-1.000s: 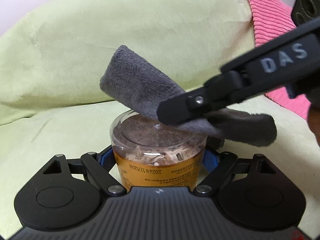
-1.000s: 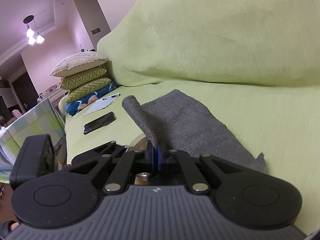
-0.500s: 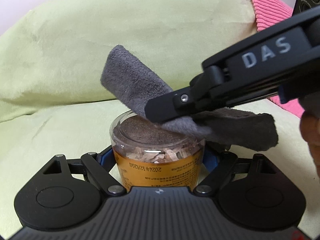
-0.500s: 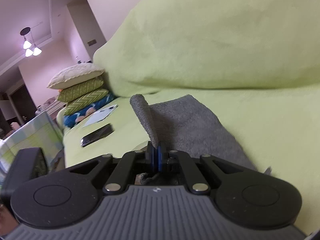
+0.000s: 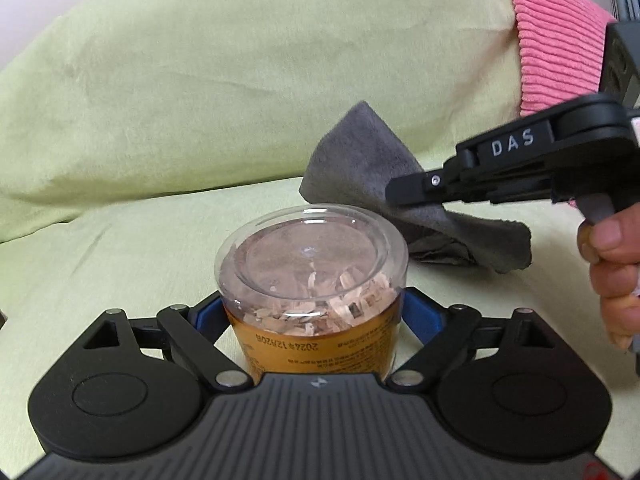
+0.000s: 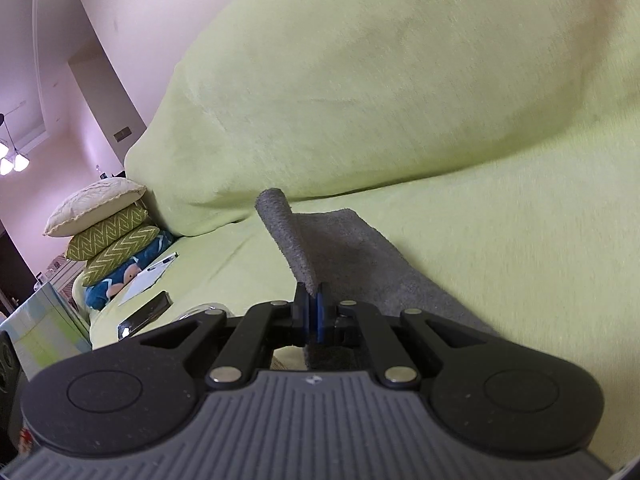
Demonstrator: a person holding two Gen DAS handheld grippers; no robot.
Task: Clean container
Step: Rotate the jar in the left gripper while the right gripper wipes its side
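Left wrist view: the left gripper (image 5: 316,312) clamps the clear-lidded container (image 5: 314,280), upright on the green sofa cover (image 5: 120,248). The right gripper (image 6: 311,307), fingers pressed together, pinches the grey cloth (image 5: 372,168) beside the container's far right, clear of its lid.

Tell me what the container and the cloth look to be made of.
Container: seemingly clear glossy plastic, since the flakes inside show through and its top glints; the orange label looks like printed film or paper. Cloth: grey, matte and fuzzy, probably microfibre or fleece; it folds limply.
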